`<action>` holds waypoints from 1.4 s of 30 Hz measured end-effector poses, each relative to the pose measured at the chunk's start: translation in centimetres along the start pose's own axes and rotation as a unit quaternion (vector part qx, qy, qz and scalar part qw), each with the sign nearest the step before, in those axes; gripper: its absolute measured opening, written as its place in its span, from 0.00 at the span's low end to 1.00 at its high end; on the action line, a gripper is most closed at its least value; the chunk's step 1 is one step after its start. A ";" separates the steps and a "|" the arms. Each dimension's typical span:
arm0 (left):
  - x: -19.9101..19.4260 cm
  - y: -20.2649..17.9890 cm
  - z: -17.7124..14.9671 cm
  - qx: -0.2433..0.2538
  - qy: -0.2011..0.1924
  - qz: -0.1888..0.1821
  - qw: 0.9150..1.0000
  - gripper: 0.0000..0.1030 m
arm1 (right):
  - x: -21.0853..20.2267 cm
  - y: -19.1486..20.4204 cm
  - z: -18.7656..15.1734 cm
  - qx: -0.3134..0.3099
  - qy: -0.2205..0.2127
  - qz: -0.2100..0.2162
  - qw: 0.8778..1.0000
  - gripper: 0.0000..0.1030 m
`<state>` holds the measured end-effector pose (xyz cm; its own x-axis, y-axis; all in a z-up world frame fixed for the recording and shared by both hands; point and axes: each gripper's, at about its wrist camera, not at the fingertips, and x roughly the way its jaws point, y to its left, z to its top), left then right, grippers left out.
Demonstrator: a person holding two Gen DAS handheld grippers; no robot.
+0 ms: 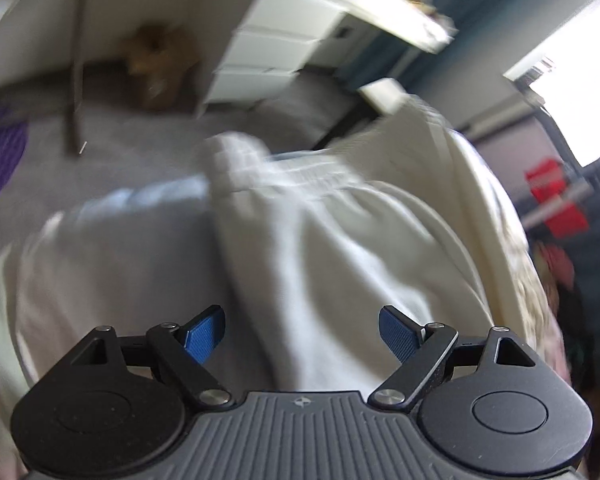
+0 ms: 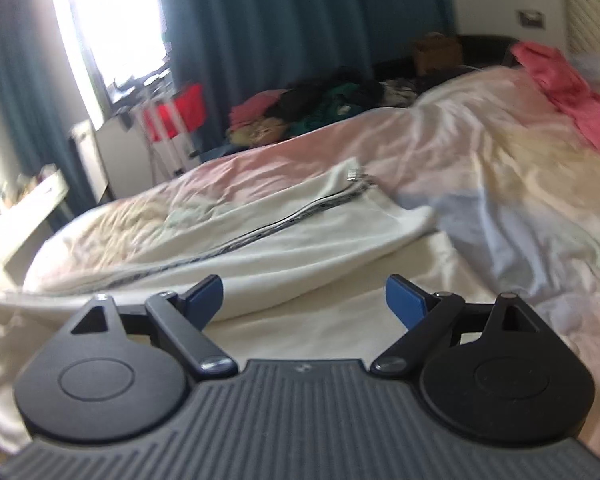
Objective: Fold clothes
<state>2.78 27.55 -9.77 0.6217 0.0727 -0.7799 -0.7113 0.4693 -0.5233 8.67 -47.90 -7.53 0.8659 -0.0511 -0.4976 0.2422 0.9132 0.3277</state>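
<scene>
— Up front, L claw [image 1: 302,334]?
— Wide open, nothing held, over white garment [image 1: 300,248] on bed.
— R claw [image 2: 304,300]?
— Also spread, empty; garment [image 2: 284,236] w/ dark zip just ahead. Pink clothes [image 2: 568,96] far back.

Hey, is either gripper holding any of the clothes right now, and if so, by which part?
Nothing is held. The left gripper and right gripper are both open above the white garment, with no cloth between their fingers.
</scene>
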 end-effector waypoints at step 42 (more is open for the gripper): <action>-1.8 4.0 -0.6 -0.049 -0.026 -0.162 0.985 0.12 | -1.1 -12.0 -2.4 0.330 -0.041 -0.091 0.939 0.05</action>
<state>-1.33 28.73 -10.68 0.8350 -0.0212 -0.5499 -0.4999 0.3885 -0.7741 3.79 -57.80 -12.85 0.8077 -0.2375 -0.5396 0.5848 0.4391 0.6821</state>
